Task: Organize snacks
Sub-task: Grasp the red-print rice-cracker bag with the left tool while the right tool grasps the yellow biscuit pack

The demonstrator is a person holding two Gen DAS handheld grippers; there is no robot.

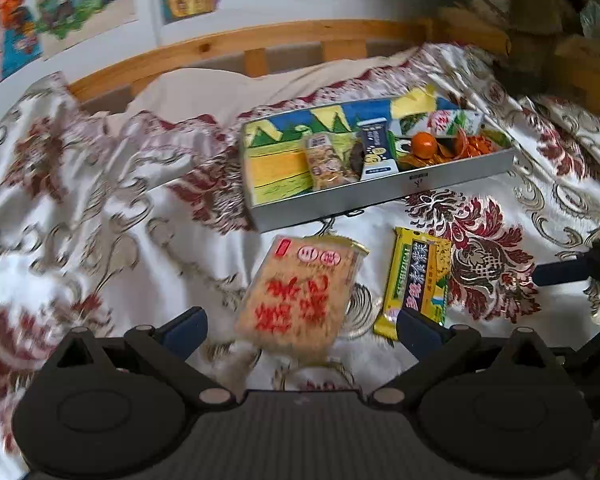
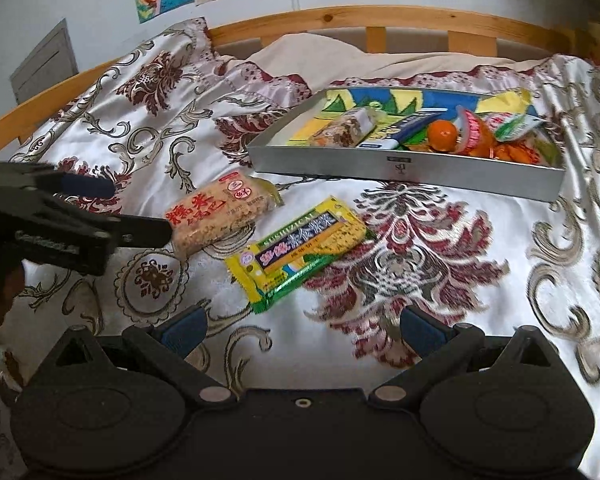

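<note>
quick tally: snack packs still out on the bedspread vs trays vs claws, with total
Snack packs loose on the bedspread: 2, the tan rice-cracker pack and the yellow-green pack
Trays: 1, the grey tray, already holding several snacks (too cluttered to count)
Claws: 2, the left claw and the right claw, both open and empty
Total: 5
</note>
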